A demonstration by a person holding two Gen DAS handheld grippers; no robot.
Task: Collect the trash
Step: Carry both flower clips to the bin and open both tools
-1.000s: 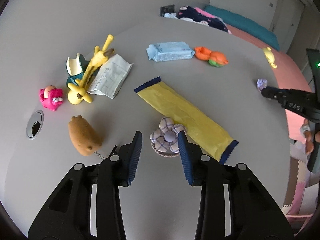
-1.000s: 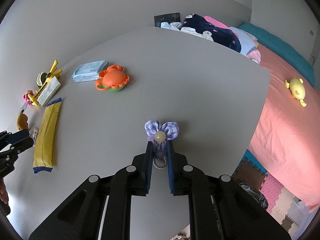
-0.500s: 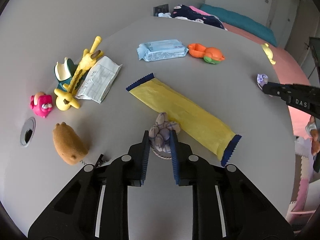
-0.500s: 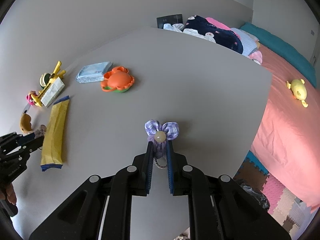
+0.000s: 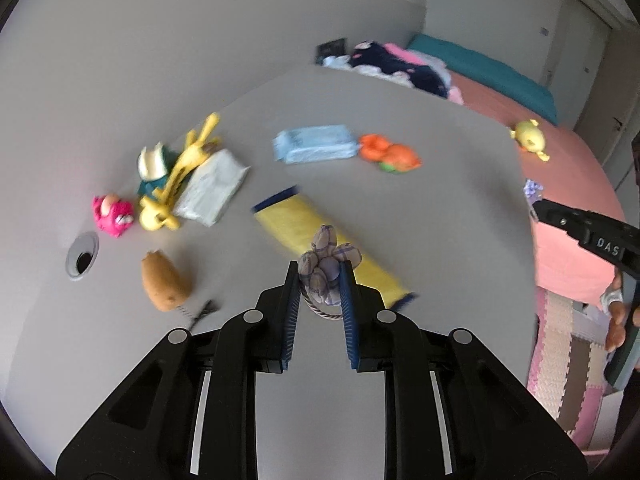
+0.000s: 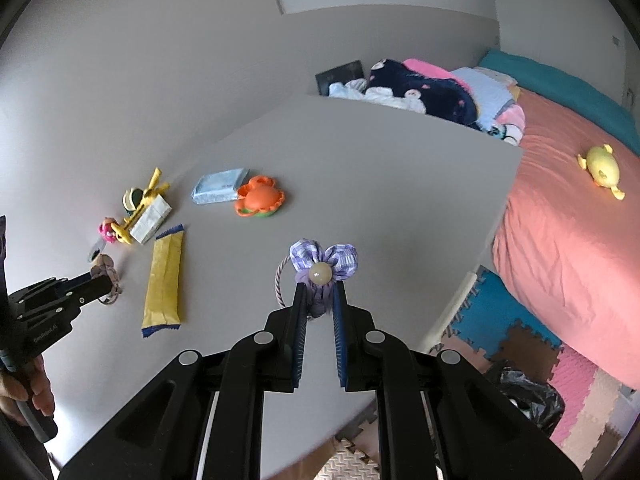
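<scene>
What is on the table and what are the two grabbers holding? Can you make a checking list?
Surface: grey table, round hole near its left edge.
Job's things: yellow wrapper lies flat; blue tissue pack and white paper packet further back.
Clutter: orange toy, pink toy, yellow giraffe toy, brown toy.
Grippers: left hand-held gripper shut on a checked flower hair tie; right hand-held gripper shut on a purple flower hair tie.
Cables: nothing seen.
Surroundings: bed with pink cover, yellow plush on it, clothes pile, foam floor mats, black bag.
</scene>
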